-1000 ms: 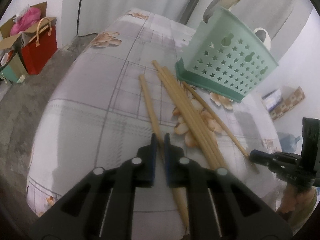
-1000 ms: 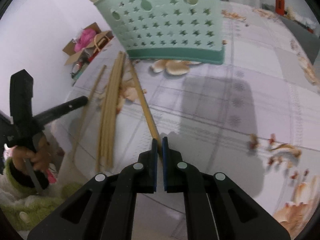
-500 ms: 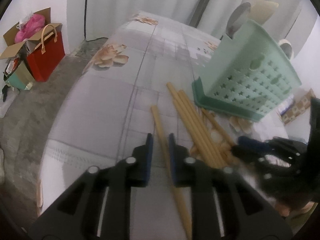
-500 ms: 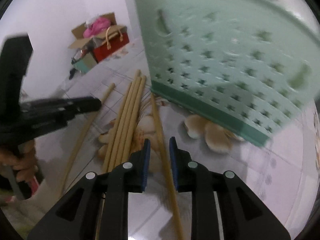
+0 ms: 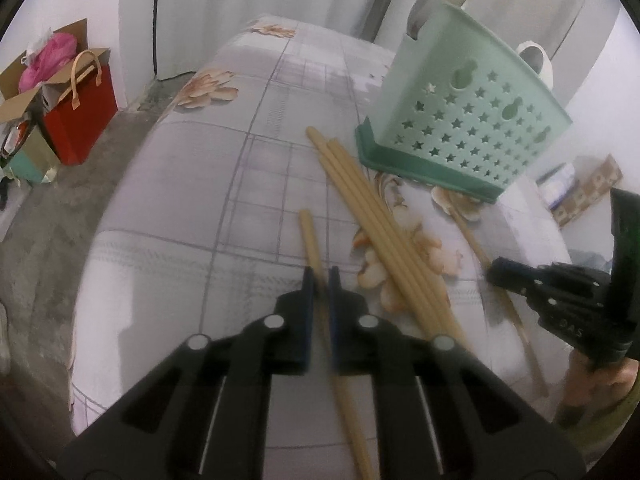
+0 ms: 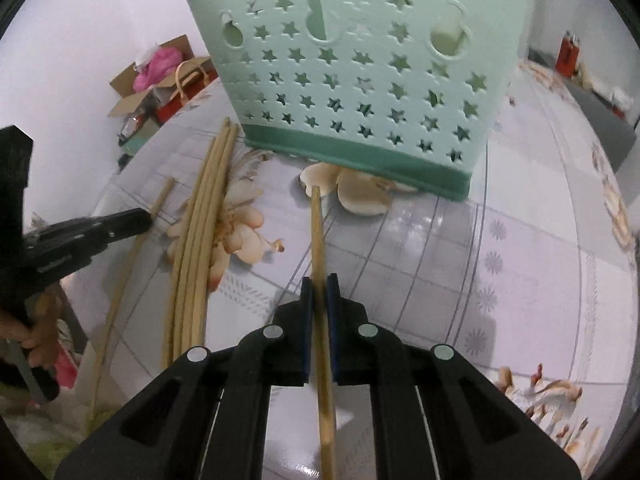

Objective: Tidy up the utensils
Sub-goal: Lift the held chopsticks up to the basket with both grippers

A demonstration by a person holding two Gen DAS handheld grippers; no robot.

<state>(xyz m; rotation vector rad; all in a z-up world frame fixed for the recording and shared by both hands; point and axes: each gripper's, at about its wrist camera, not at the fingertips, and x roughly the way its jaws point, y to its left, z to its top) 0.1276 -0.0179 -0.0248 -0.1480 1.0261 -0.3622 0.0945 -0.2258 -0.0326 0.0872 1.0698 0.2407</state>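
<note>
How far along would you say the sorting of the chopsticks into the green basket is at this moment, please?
Done: the green basket already holds some pale utensils poking above its rim. In hand: the left hand-held gripper is shut on one chopstick, and the right hand-held gripper is shut on another chopstick. Left: the bundle of chopsticks on the floral tablecloth, plus both gripped sticks, must reach the basket.

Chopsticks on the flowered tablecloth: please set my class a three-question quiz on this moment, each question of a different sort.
1. True or false: the left gripper is shut on a chopstick.
2. What does the right gripper hold? A spoon; B chopstick; C basket.
3. Fill in: a loose bundle of chopsticks lies on the ___.

Key: 1 true. 2 B, a chopstick pointing toward the green basket. 3 tablecloth.
</note>
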